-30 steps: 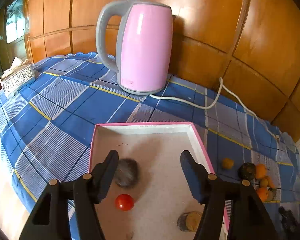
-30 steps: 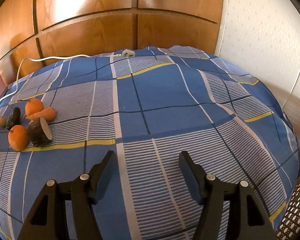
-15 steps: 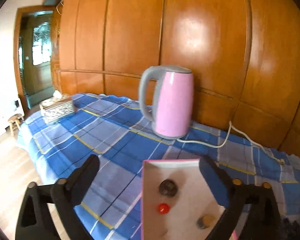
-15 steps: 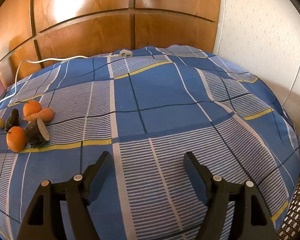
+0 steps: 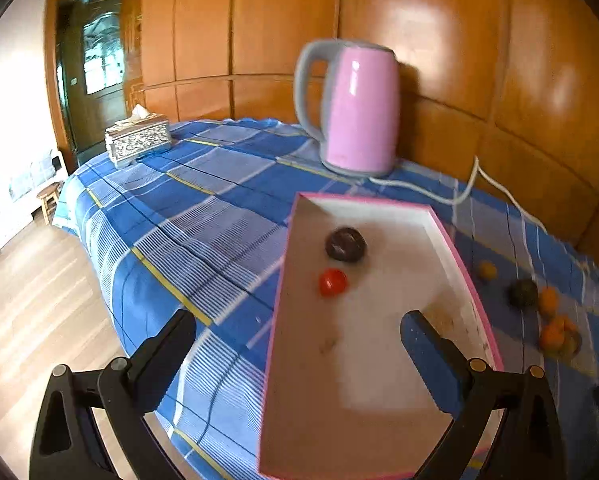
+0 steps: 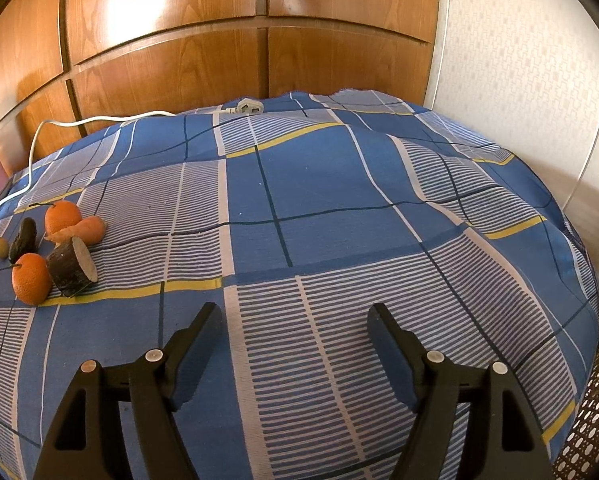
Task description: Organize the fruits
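Broad counter draped in blue plaid cloth with white stripes and thin yellow lines, backed by glossy wood panelling. Near that panelling, a smooth pink kettle with grey handle, white cord trailing off; farther left, a patterned tissue box. Shallow rectangular tray, pink rim, pale floor, holding a round dark fruit and, just beside it, a small glossy red one. Right of the tray on the cloth, a loose cluster: two dimpled oranges, a cut dark cylinder with pale face, a dark oblong piece, a small yellowish ball. Left tool spread fully wide over the tray's near end, gripping nothing. Right tool partly open above bare cloth, empty, cluster well to its left.
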`<state>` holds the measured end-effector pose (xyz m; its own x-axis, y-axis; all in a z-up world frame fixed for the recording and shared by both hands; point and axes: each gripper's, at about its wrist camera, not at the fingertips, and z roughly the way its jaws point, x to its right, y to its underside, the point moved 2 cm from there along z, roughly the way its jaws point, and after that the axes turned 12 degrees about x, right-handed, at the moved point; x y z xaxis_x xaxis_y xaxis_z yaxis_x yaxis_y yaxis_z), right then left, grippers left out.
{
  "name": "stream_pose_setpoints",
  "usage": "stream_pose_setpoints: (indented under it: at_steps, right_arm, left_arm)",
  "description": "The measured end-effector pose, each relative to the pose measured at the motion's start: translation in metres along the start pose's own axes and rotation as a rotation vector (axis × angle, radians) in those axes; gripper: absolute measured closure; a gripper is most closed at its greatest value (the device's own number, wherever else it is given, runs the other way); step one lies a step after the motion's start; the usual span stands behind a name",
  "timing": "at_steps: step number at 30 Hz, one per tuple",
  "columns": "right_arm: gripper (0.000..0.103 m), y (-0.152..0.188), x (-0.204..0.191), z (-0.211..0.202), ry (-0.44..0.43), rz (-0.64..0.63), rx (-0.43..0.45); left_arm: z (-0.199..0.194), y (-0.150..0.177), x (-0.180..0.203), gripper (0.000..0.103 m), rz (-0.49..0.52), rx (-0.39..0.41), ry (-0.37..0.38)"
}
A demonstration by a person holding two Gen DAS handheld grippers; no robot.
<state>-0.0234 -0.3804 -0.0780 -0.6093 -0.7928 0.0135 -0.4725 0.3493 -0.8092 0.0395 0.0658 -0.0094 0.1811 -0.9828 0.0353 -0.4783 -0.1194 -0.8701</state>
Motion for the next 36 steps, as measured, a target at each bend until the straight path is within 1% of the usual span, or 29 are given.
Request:
stream_pose_setpoints:
  at_steps: [2,7,19,24,30,36]
  right_arm:
    - [0.027,0.0,0.0,0.0,0.001,-0.001,0.0]
    - [0.026,0.001,0.0,-0.001,0.003,0.001,-0.002]
    - [0.026,0.003,-0.004,-0.007,-0.002,0.007,-0.021]
    - [0.026,0.007,-0.014,-0.014,-0.046,0.003,-0.03]
    - [0.026,0.01,-0.036,-0.023,-0.139,-0.02,-0.047]
    - [0.026,0.01,-0.053,-0.031,-0.245,-0.025,-0.079]
  left_arm:
    - [-0.002,0.005,0.006,0.0,0.02,-0.002,0.014]
    - [-0.005,0.011,0.014,0.0,0.035,-0.003,0.032]
    - [0.004,0.02,0.009,0.0,0.009,-0.051,0.037]
    - [0.007,0.023,0.008,0.0,0.004,-0.065,0.044]
    - [0.009,0.025,0.005,0.0,-0.013,-0.066,0.057]
    - [0.008,0.025,0.01,0.0,-0.015,-0.068,0.102]
